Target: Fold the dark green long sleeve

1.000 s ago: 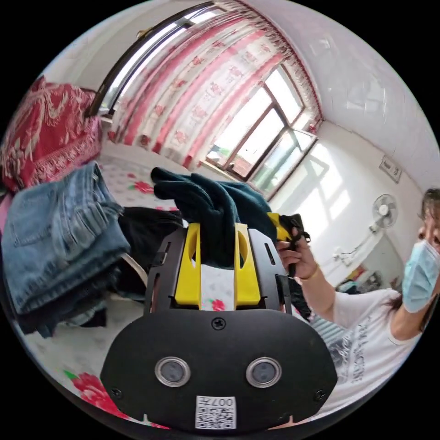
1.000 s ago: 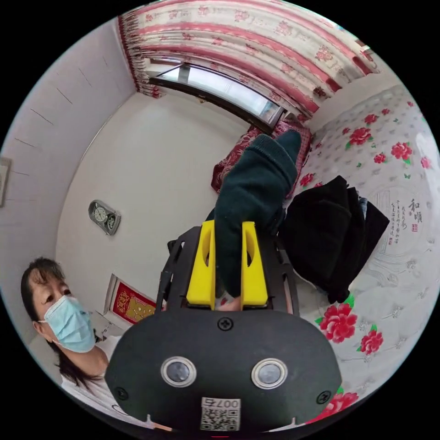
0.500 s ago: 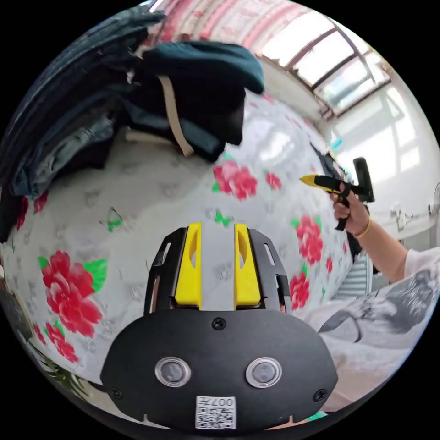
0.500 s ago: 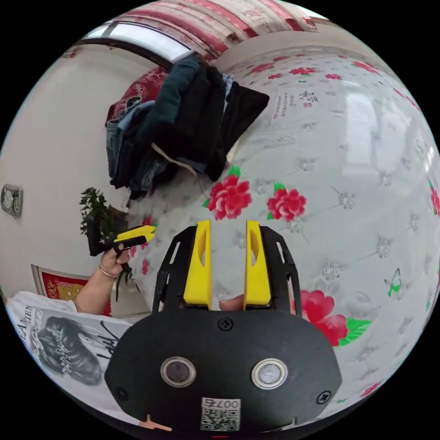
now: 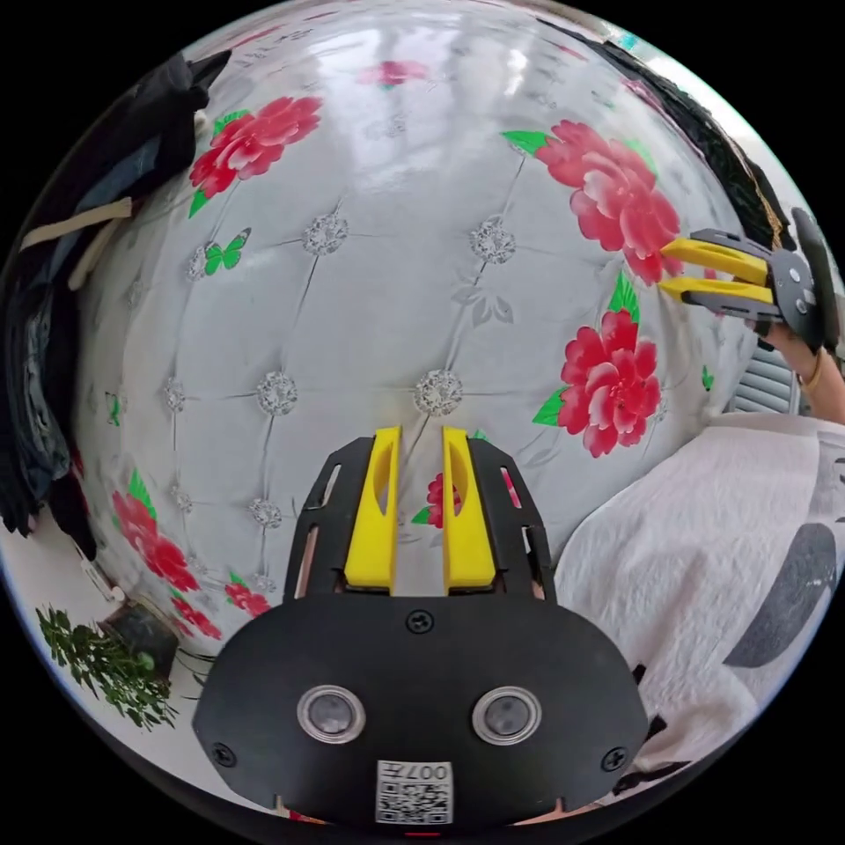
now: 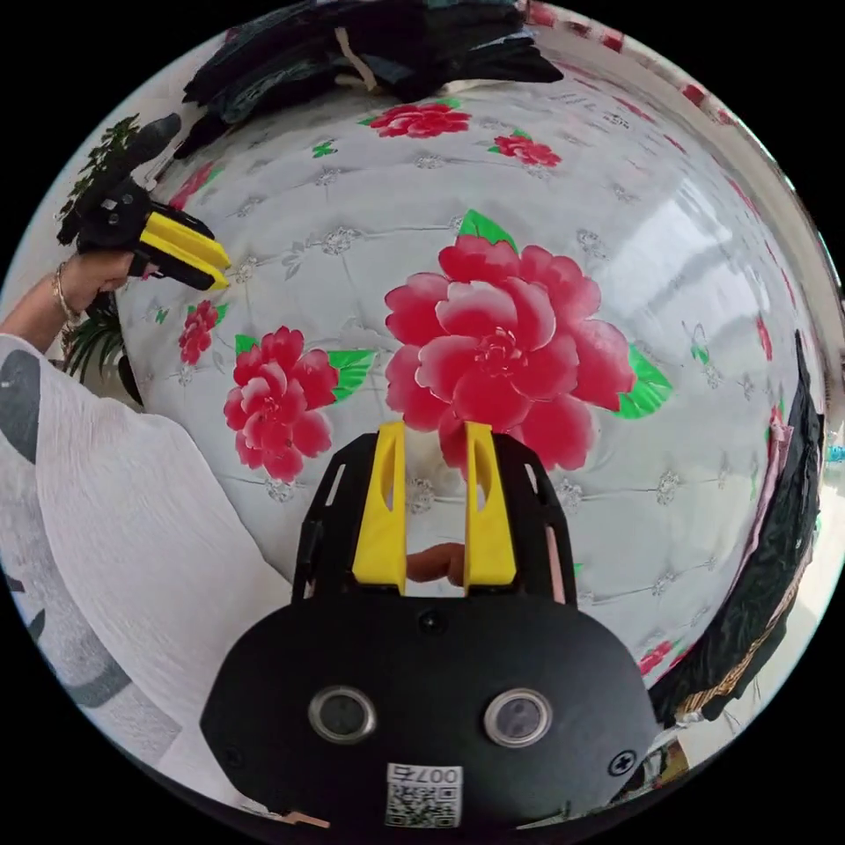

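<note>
Both the left gripper and right gripper hover slightly parted and empty over the flowered bed, while the soft, light green long sleeve, best pinched at its edges, cannot be picked out among the dark clothes pile.

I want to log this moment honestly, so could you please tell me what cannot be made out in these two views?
- Pile of clothes, right gripper view: cut off by the lens edge, its dark garments overlap, so the green long sleeve can't be picked out.
- Same pile, left gripper view: only its margin shows.
- Dark cloth, right gripper view: hangs off the bed's edge; its kind is unclear.
- Plant, left gripper view: small, cropped by the rim.
</note>
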